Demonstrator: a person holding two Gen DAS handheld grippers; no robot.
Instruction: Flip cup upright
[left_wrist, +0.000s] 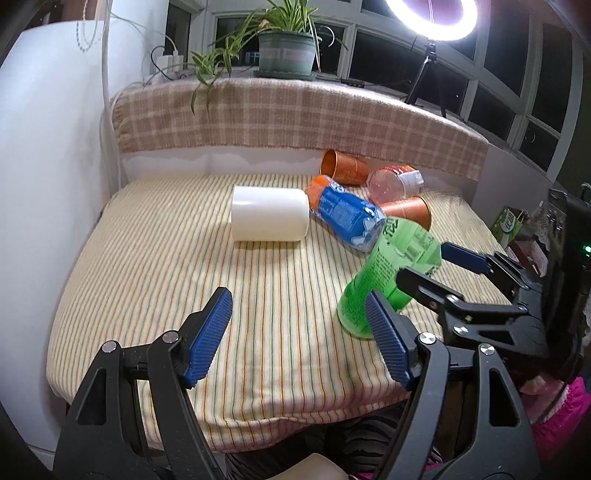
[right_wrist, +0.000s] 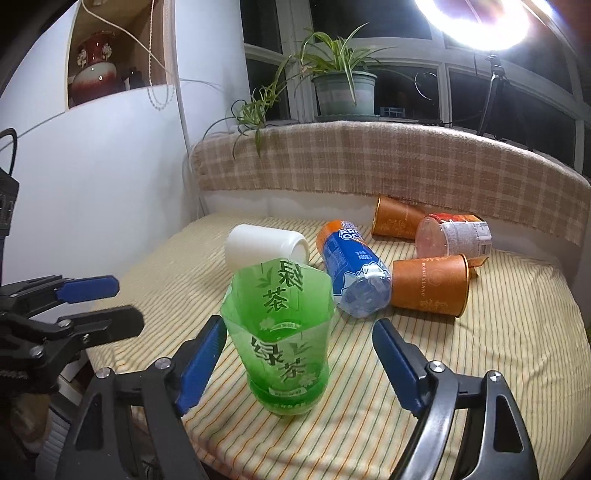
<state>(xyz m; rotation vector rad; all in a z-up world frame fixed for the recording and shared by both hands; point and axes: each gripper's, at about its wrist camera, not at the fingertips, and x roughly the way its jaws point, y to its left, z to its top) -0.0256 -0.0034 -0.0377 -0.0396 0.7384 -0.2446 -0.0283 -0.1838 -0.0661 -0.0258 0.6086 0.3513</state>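
A green cut-bottle cup (right_wrist: 282, 332) stands upright, open end up, near the front of the striped cloth. In the left wrist view the green cup (left_wrist: 384, 273) leans in the fisheye at the right. My right gripper (right_wrist: 299, 363) is open, its fingers on either side of the cup with gaps, not touching. It shows in the left wrist view (left_wrist: 424, 264) beside the cup. My left gripper (left_wrist: 299, 336) is open and empty, left of the cup above bare cloth, and it shows in the right wrist view (right_wrist: 107, 302). A white cup (left_wrist: 269, 218) lies on its side behind.
A blue-labelled bottle cup (right_wrist: 352, 267), two orange cups (right_wrist: 430, 284) (right_wrist: 395, 218) and a clear red-labelled cup (right_wrist: 452, 236) lie on their sides at the back right. A plaid-covered ledge (right_wrist: 369, 162) with a potted plant (right_wrist: 343, 88) runs behind. A ring light (left_wrist: 432, 14) stands at the upper right.
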